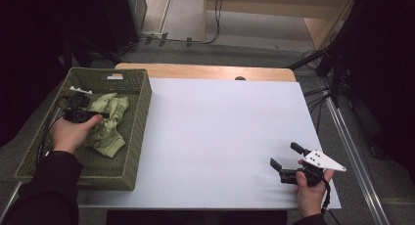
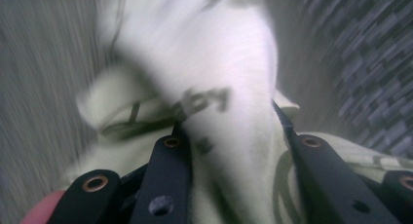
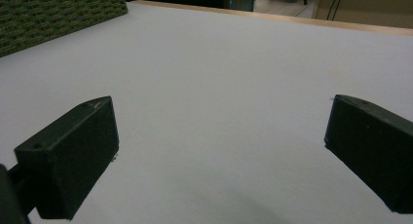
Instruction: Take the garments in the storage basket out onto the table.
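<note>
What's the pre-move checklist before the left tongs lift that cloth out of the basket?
1. Grip: left tongs have pale green cloth bunched between the jaws, which appear to press it: ok.
2. How much cloth is caught: left gripper view is blurred: cannot tell.
3. Snagging: whether the cloth catches on the green basket wall: cannot tell.
4. Landing area: white table surface beside the basket is bare: ok.
5. Right tongs: jaws wide apart, nothing between them, over the table's near right part, well away from the basket: ok.
</note>
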`<state>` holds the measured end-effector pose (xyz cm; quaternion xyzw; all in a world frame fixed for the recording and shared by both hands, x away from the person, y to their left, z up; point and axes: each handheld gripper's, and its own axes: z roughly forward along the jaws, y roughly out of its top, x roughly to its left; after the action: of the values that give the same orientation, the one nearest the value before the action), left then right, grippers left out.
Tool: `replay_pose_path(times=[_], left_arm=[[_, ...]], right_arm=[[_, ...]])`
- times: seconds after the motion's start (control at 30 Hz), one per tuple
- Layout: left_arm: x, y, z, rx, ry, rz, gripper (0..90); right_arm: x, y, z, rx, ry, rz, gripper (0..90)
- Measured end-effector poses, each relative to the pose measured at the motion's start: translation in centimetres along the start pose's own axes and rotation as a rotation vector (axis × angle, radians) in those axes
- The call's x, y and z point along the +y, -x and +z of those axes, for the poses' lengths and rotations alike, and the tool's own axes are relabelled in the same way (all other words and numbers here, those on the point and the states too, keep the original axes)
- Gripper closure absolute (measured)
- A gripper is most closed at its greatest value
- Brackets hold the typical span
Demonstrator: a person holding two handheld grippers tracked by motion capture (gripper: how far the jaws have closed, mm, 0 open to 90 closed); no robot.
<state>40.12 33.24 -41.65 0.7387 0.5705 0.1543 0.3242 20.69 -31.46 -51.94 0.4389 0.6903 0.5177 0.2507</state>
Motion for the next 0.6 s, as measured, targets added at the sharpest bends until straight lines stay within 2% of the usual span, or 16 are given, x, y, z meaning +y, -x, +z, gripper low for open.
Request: replay_pose_path(times=[0.03, 0.07, 0.1, 0.13, 0.17, 0.2, 0.23, 0.3, 0.33, 0.37, 0.43, 0.47, 0.5, 0.53, 0.57, 0.6], left_arm=[[0.3, 0.1, -0.9, -0.023, 0.096, -0.004, 69.7], [0.4, 0.1, -1.5, -0.052, 0.188, -0.027, 69.6], [0.4, 0.1, -1.5, -0.052, 0.188, -0.027, 69.4], [0.4, 0.1, -1.8, -0.080, 0.244, -0.040, 69.4], [0.2, 0.0, -1.6, -0.092, 0.258, -0.043, 69.0], [0.0, -0.1, -1.2, -0.091, 0.235, -0.047, 68.7], [-0.3, -0.3, -0.6, -0.084, 0.174, -0.051, 68.3], [-1.1, -0.7, 0.8, -0.066, 0.027, -0.066, 66.9], [-1.6, -0.8, 1.6, -0.052, -0.085, -0.079, 65.7], [-1.6, -0.8, 1.6, -0.052, -0.085, -0.079, 64.0], [-1.7, -0.6, 1.9, -0.029, -0.144, -0.077, 56.3], [-1.8, -0.6, 2.0, -0.014, -0.168, -0.082, 49.5], [-1.8, -0.6, 2.4, 0.009, -0.219, -0.100, 39.6], [-1.8, -0.6, 2.4, 0.009, -0.219, -0.100, 28.1], [-1.8, -0.4, 2.8, 0.096, -0.271, -0.085, 15.6], [-1.8, -0.4, 2.8, 0.096, -0.271, -0.085, 6.4]], right_arm=[[0.0, 0.0, 0.0, -0.001, 0.000, 0.004, 0.0], [0.0, 0.0, 0.0, -0.001, 0.001, 0.005, 0.0], [0.0, 0.0, 0.0, 0.000, 0.001, 0.005, 0.0], [0.0, 0.0, 0.0, 0.000, 0.001, 0.005, 0.0], [0.0, 0.0, 0.0, -0.001, 0.001, 0.003, 0.0], [0.0, 0.0, 0.0, -0.001, 0.001, 0.001, 0.0], [0.0, 0.0, 0.0, -0.001, 0.000, 0.000, 0.0], [0.0, 0.0, 0.0, -0.002, 0.000, 0.001, 0.0], [0.0, 0.0, 0.0, -0.002, 0.000, 0.000, 0.0], [0.0, 0.0, 0.0, -0.002, -0.001, 0.000, 0.0], [0.0, -0.1, 0.0, -0.004, -0.003, 0.002, 0.0], [0.0, -0.1, 0.0, -0.002, -0.002, 0.002, 0.0], [0.0, -0.1, 0.0, -0.003, -0.002, 0.003, 0.0], [0.0, 0.0, 0.0, -0.001, -0.002, 0.001, 0.0], [0.0, 0.0, 0.0, 0.000, -0.001, 0.000, 0.0], [0.0, 0.0, 0.0, 0.000, 0.002, 0.000, 0.0]])
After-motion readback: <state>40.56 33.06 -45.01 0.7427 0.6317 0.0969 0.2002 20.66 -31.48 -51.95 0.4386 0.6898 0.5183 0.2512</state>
